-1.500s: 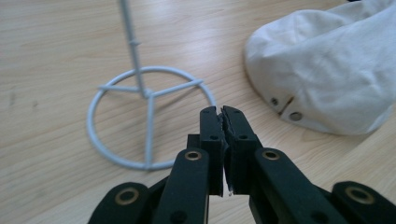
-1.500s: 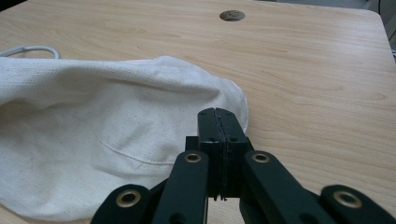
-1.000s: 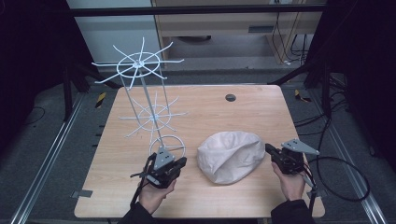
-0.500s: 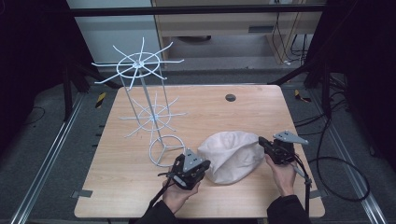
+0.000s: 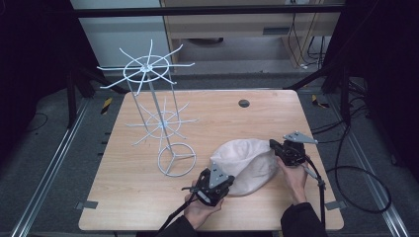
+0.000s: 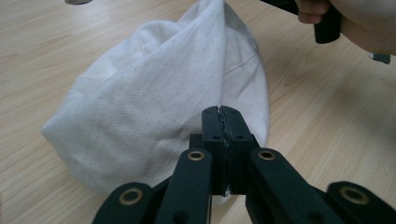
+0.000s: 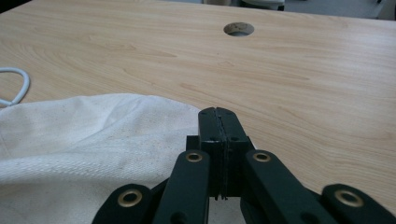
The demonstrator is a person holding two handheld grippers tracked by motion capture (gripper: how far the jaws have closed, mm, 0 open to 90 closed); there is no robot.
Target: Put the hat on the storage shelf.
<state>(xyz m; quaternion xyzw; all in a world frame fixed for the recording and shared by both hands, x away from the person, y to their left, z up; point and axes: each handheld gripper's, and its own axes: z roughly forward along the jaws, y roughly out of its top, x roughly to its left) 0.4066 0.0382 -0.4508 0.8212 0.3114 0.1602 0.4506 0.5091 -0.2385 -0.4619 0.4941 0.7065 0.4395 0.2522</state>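
A white cloth cap [image 5: 247, 163] lies crumpled on the wooden table [image 5: 143, 202], near its front right. My left gripper [image 5: 227, 180] is shut, its tip against the cap's near left edge; in the left gripper view the closed jaws [image 6: 222, 110] lie over the cloth [image 6: 154, 93] with nothing visible between them. My right gripper [image 5: 272, 145] is also shut and touches the cap's right end, where the cloth is drawn into a point. Its closed jaws [image 7: 218, 111] rest on the cloth edge [image 7: 70, 135]. The right hand and its gripper [image 6: 323, 29] appear beyond the cap.
A tall white wire rack [image 5: 148, 66] with two spoked tiers stands on a ring base [image 5: 176, 159] left of the cap; part of that ring [image 7: 18, 86] is visible beyond the cloth. A round cable hole [image 5: 243, 103] sits near the far edge. Cables trail off the table's right side.
Both grippers have moved inward from the table's front corners to the cap. The cap has shifted from a rounded heap to a shape stretched toward the right gripper.
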